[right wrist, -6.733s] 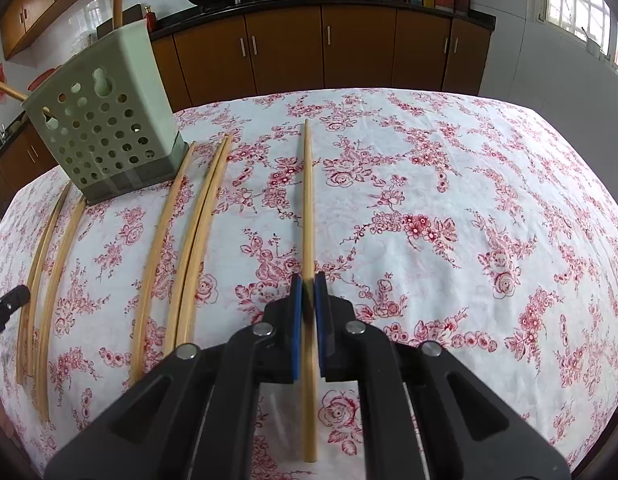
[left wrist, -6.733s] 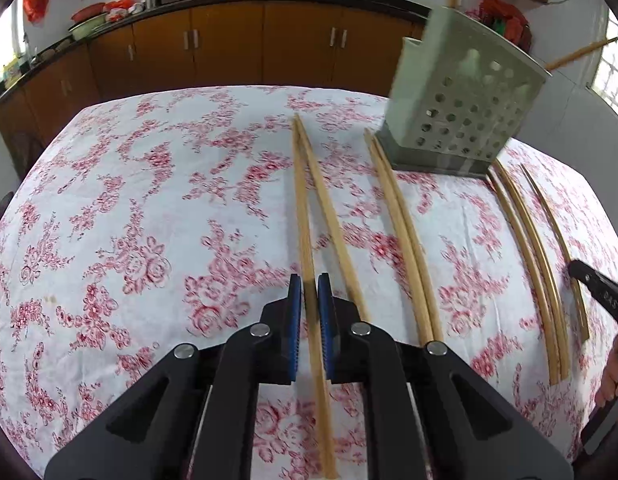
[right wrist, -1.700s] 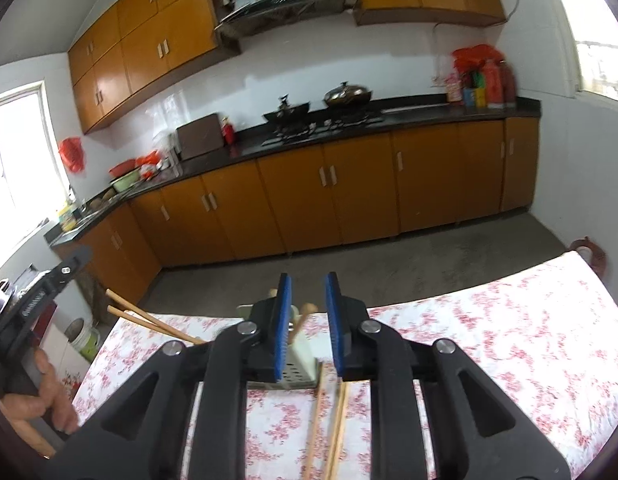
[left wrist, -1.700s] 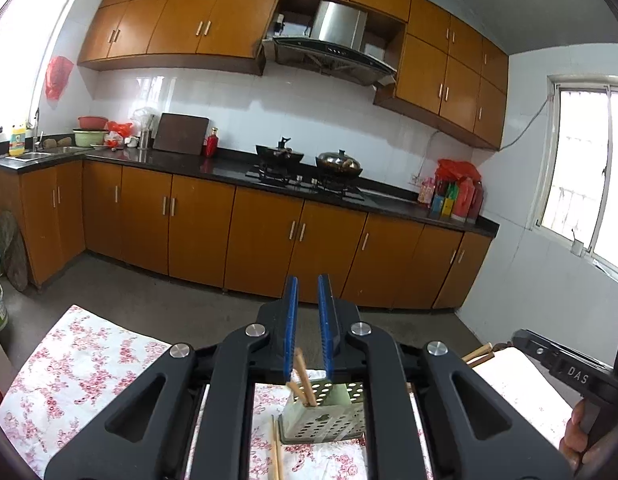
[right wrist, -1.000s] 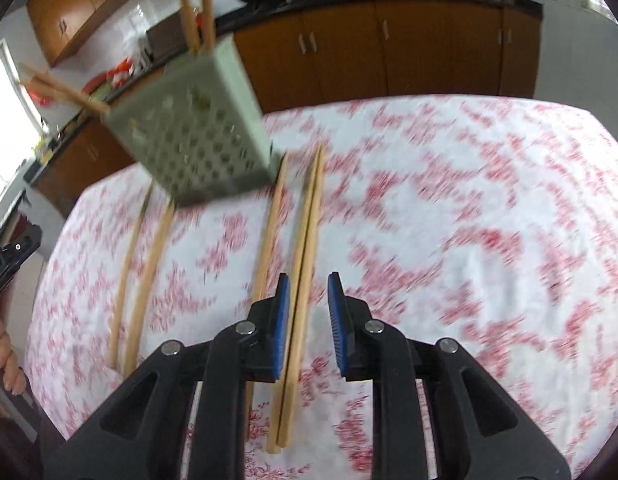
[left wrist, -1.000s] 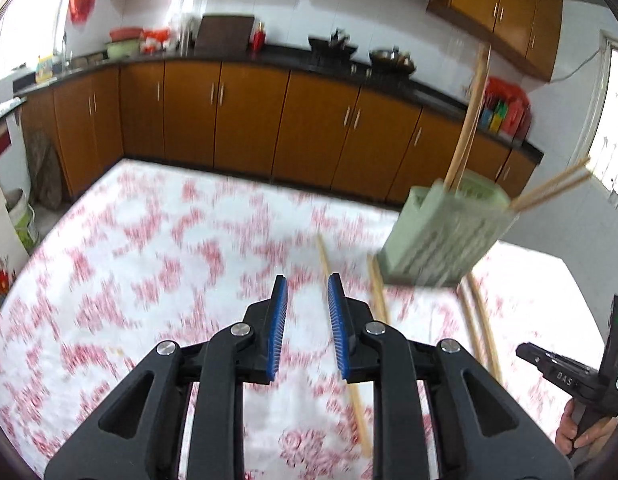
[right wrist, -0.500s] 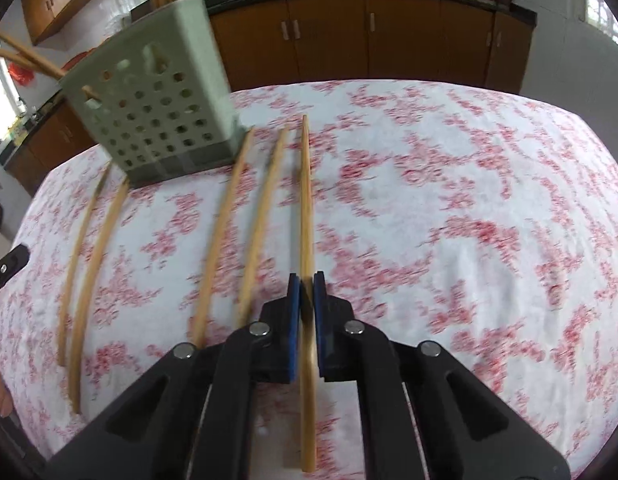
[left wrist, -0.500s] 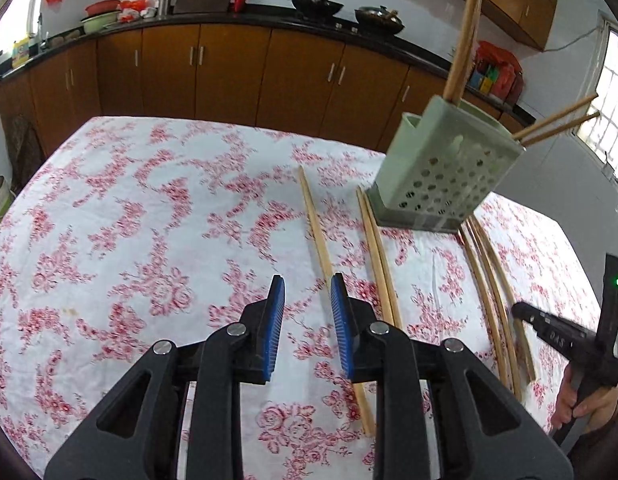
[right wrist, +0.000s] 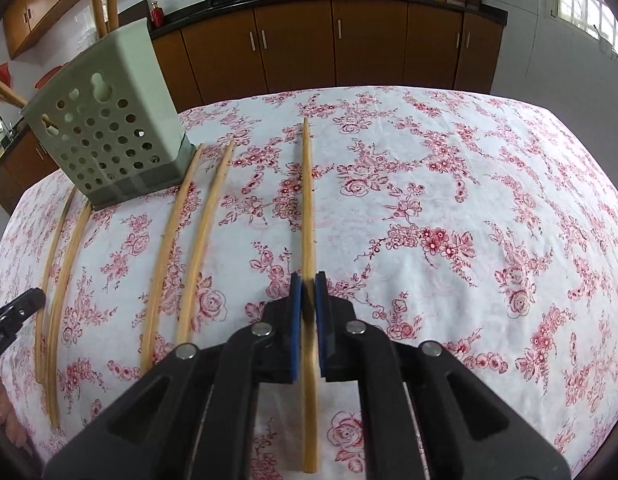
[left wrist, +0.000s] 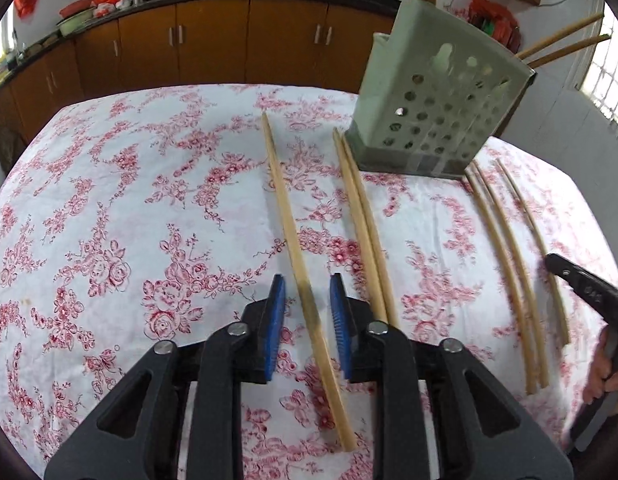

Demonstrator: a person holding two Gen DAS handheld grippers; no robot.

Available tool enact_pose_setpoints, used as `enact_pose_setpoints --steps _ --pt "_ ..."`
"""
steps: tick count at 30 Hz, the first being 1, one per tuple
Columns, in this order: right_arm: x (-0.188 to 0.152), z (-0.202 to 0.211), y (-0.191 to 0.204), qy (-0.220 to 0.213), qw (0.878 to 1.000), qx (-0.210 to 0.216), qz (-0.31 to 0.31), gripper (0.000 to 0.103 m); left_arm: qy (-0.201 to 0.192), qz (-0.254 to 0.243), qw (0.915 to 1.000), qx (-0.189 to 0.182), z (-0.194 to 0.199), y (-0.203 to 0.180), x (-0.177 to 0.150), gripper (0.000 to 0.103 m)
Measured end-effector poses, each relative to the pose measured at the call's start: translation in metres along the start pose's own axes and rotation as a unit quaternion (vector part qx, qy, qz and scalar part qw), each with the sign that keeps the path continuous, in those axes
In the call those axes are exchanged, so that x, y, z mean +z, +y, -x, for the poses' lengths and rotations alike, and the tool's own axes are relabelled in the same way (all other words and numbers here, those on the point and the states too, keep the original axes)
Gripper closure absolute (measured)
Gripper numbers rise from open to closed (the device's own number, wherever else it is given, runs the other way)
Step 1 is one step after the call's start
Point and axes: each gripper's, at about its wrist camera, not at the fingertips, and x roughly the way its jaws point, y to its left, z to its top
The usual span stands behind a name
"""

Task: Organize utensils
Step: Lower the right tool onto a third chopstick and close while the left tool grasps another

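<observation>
Left gripper (left wrist: 307, 300) first: we see its blue-padded jaws spread wide astride a single pale wooden chopstick (left wrist: 297, 248) lying on the red-flowered white tablecloth (left wrist: 109, 208), untouched, left of the perforated grey-green plastic utensil holder (left wrist: 437, 104). Through the right wrist camera, we find the right gripper (right wrist: 308, 292) clamped narrowly on another long wooden chopstick (right wrist: 307, 200)

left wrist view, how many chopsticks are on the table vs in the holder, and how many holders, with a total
chopsticks on the table: 6
chopsticks in the holder: 4
holder: 1
total: 11
</observation>
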Motion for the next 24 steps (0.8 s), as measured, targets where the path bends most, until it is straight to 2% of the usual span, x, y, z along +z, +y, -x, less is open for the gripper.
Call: enact_pose_setpoints --steps 3,9,13,19,24 --pt "-0.001 0.000 0.000 -0.001 1.000 0.004 0.001 0.095 -0.001 0.002 0.9999 0.017 -0.002 0.004 0.003 0.095" --pt "-0.001 -0.001 0.004 -0.008 1.000 0.013 0.010 0.095 -0.004 0.040 0.9978 0.052 -0.002 0.045 0.013 0.095" --pt "0.001 -0.005 0.008 -0.013 1.000 0.012 0.012 0.095 -0.006 0.040 0.9983 0.042 -0.002 0.055 0.013 0.095" --pt "0.001 -0.005 0.008 -0.020 1.000 0.010 0.020 0.095 -0.017 0.019 0.9989 0.040 0.000 0.054 0.007 0.094" --pt "0.000 -0.005 0.008 -0.022 0.999 0.009 0.021 0.095 -0.018 0.021 0.9991 0.031 0.003 0.050 0.006 0.091"
